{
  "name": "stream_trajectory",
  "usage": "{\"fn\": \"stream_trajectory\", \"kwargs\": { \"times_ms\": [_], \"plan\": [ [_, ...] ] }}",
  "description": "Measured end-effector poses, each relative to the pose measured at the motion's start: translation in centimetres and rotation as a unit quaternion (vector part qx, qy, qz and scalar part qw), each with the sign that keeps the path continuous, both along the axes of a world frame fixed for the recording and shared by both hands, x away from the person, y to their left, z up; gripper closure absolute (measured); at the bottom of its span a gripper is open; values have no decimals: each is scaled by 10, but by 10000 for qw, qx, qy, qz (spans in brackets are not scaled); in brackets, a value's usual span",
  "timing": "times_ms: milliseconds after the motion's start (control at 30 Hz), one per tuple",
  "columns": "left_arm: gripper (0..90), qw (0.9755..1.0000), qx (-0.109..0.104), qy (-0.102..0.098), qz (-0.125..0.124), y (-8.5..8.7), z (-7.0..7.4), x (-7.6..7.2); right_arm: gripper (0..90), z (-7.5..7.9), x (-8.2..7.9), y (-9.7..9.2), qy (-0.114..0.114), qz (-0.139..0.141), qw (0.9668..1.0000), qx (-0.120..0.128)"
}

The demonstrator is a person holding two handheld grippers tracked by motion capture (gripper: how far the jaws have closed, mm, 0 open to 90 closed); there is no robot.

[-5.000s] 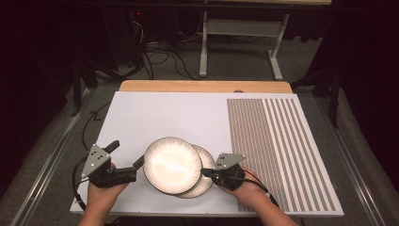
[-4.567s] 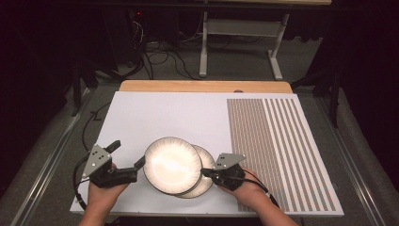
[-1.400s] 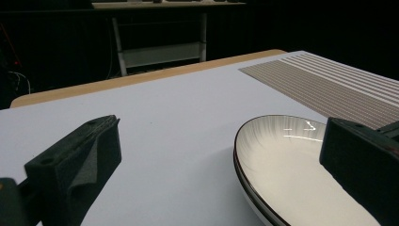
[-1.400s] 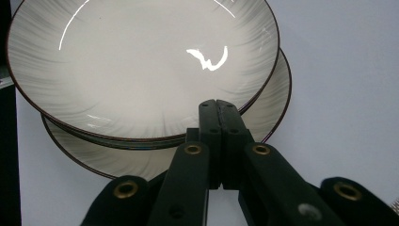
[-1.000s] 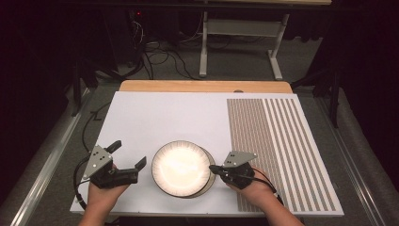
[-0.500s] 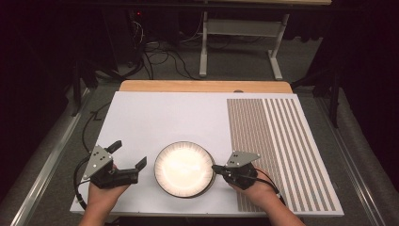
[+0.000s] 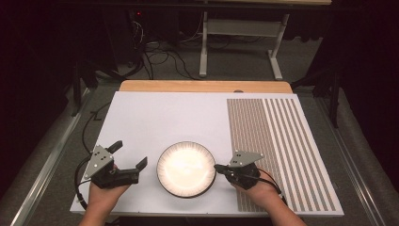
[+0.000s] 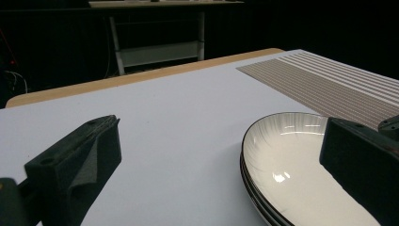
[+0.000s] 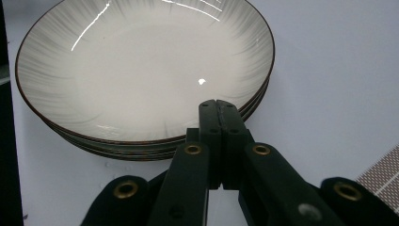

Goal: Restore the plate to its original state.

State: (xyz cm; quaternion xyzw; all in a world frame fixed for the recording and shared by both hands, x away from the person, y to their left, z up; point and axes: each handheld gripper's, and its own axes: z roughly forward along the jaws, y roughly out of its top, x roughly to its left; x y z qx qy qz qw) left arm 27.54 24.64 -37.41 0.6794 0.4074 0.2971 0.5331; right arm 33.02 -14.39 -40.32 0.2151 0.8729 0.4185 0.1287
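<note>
High view: both hands rest low at the bench's (image 7: 155, 117) near edge, flanking the stacked plates (image 7: 186, 168). Left gripper (image 7: 128, 159) gapes wide, empty; right gripper (image 7: 218, 166) is pinched closed at the rim.

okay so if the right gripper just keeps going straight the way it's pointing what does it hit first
Most likely the stack of plates. The right gripper, its jaws shut together, points at the stack's near rim in the right gripper view, and its tip is already at that rim. Whether it touches cannot be told.
</note>
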Motion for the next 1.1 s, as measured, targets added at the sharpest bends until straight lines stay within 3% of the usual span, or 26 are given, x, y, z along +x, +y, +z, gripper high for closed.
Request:
{"fn": "stream_trajectory", "kwargs": {
  "times_ms": [400, 667, 733, 767, 933, 1100],
  "plan": [
    [2, 10000, -18, 10, 2, 0, -1, 0, 900, 6, 0, -8, -8, -111, 9998, 169],
    [2, 10000, -6, 13, -5, -1, -1, 0, 900, 19, -1, -30, -178, -363, 9982, 439],
    [2, 10000, 8, 24, -12, -1, -2, 1, 805, 25, -2, -41, -226, -531, 9967, 574],
    [2, 10000, 8, 24, -12, -1, -2, 1, 805, 25, -2, -41, -226, -531, 9967, 574],
    [2, 9999, 94, 11, -33, -4, -3, 0, 550, 34, -3, -60, -428, -836, 9917, 880],
    [2, 10000, 8, 37, -54, -1, -4, 2, 354, 37, -6, -76, -614, -1219, 9842, 1128]
  ]
}}
